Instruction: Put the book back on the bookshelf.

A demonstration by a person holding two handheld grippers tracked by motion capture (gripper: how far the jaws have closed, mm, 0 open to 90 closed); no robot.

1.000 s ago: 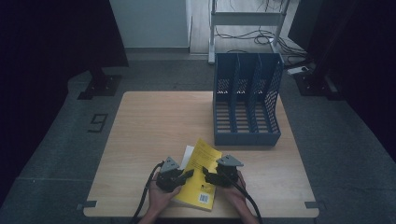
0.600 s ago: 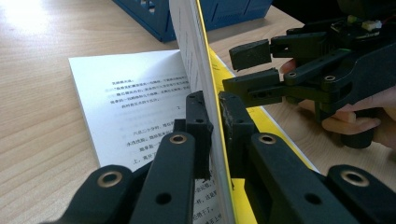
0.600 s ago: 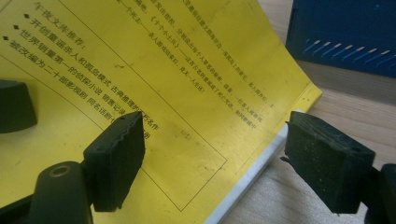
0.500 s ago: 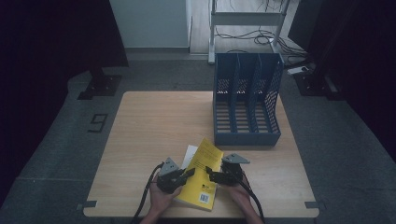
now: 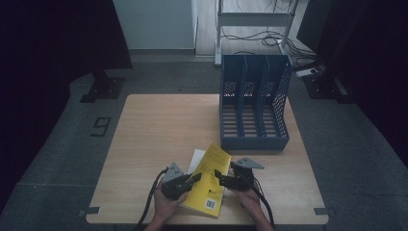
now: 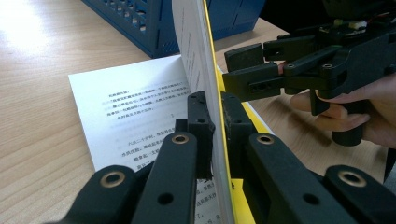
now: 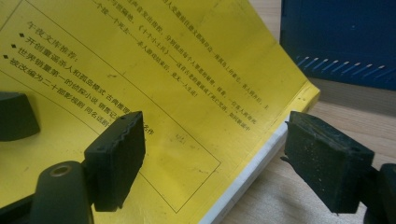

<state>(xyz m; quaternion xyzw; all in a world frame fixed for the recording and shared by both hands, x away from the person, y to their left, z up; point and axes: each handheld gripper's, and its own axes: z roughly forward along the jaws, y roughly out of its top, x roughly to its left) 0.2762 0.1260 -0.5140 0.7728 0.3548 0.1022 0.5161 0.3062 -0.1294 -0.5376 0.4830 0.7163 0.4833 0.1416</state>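
Your left gripper (image 6: 212,140) jaws pinch the lifted yellow cover (image 6: 205,60) of the paperback book (image 5: 208,180); your right gripper (image 7: 210,154), jaws spread, straddles its free long edge; the book lies on the counter (image 5: 159,125) before the blue file rack (image 5: 254,103).

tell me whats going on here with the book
A person at a table works a yellow book with a claw in each hand. The left claw is shut on the raised yellow cover and the few pages with it, held up on edge above the open page. The right claw stands open at the book's edge, gripping nothing. A blue file rack waits behind, its slots empty as far as can be seen.
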